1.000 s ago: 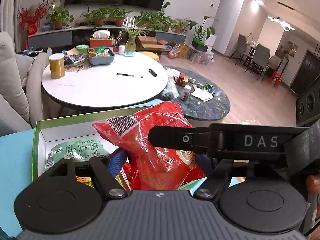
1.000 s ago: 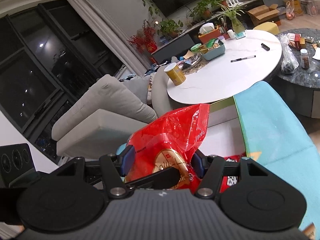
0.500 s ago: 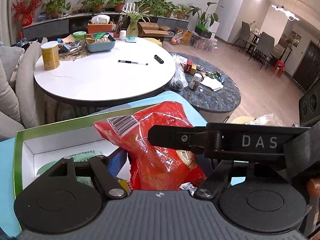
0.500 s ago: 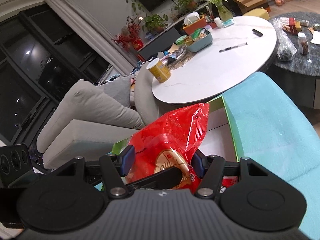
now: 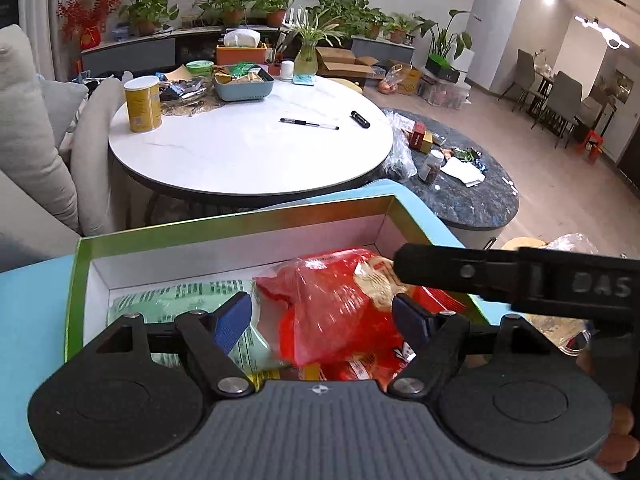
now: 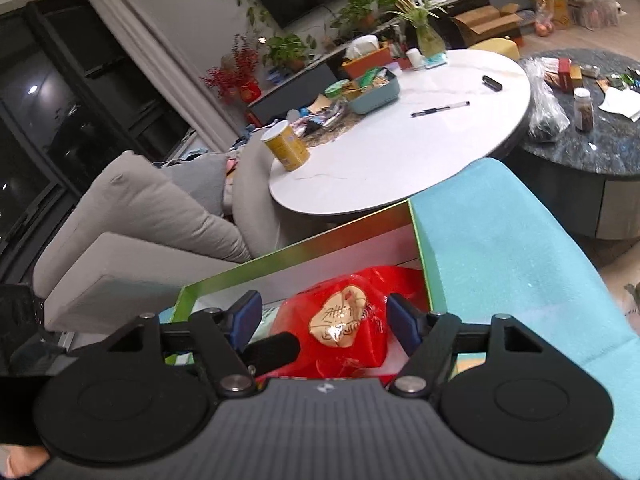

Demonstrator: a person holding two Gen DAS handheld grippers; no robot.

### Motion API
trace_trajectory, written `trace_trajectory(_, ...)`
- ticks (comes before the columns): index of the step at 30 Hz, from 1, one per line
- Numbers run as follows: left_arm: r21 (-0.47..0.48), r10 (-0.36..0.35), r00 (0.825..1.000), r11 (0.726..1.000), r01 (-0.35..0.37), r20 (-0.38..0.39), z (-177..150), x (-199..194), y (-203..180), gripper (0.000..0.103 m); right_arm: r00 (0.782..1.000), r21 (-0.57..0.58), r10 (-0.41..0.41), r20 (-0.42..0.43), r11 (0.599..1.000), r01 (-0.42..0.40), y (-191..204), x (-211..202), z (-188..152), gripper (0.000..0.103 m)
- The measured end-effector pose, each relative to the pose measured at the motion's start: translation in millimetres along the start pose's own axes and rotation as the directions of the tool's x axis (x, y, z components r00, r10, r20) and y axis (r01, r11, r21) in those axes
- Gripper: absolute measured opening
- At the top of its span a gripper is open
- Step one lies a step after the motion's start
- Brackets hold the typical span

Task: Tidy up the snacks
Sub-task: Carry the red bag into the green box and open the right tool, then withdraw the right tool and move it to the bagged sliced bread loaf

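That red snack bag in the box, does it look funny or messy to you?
A little. The red snack bag lies crumpled and tilted in the green-edged box, partly over a green packet rather than flat. Both grippers, left and right, straddle it with jaws open. Nothing looks spilled or torn.

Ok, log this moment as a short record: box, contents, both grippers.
box: green-rimmed box, white inside, on a turquoise surface
red snack bag: lying in the box, toward its right end
green packet: flat in the box, left of the red bag
left gripper: fingers astride the red bag, left finger clear of it
right gripper: fingers astride the same bag, a gap at its left finger
task state: red bag down in the box, grippers not yet withdrawn
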State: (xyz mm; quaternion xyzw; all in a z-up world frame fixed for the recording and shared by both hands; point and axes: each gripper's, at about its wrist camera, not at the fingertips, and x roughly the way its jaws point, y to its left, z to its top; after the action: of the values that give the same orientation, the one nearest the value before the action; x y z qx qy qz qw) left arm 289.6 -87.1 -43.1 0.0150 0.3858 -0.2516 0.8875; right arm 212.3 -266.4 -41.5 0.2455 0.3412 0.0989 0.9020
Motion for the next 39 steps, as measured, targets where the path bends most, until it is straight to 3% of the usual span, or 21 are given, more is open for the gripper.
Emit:
trace_trajectory(6,0.009,-0.002,1.000,1.000,0.002,0.016,-13.3,-31.7,-9.4,0.078,1.000,-0.066,0.012,0.004,0.998,-0.011,17.3,-35.9,-10.9,0.067)
trace_trajectory(11,0.072,0.010,1.000,0.997,-0.012,0.028,-39.0,-58.4,-23.6,0.081,1.000,-0.086,0.009,-0.025,0.996,-0.011,16.6,-63.1,-29.4,0.067)
trace_trajectory(18,0.055,-0.044,0.999,0.998,0.044,0.011,-71.7,-82.1,-36.0,0.081,0.999,-0.060,-0.016,-0.050,0.998,0.013,8.3,-102.9,-67.6,0.068)
trace_trajectory(24,0.045,-0.058,0.998,0.997,0.059,-0.012,-94.4,-93.3,-48.1,0.081,0.999,0.013,0.015,-0.050,1.000,-0.014,3.5,-133.5,-92.0,0.069)
trace_trajectory(31,0.024,-0.066,0.997,0.997,0.067,-0.039,-119.6,-108.0,-60.7,0.081,0.997,0.015,-0.056,-0.047,0.998,0.056,-3.4,-155.0,-114.2,0.070)
trace_trajectory(39,0.027,-0.111,0.988,0.993,0.114,-0.108,-151.8,-118.7,-91.4,0.081,0.983,0.040,-0.146,-0.108,0.988,0.151,-27.8,-159.1,-141.7,0.070)
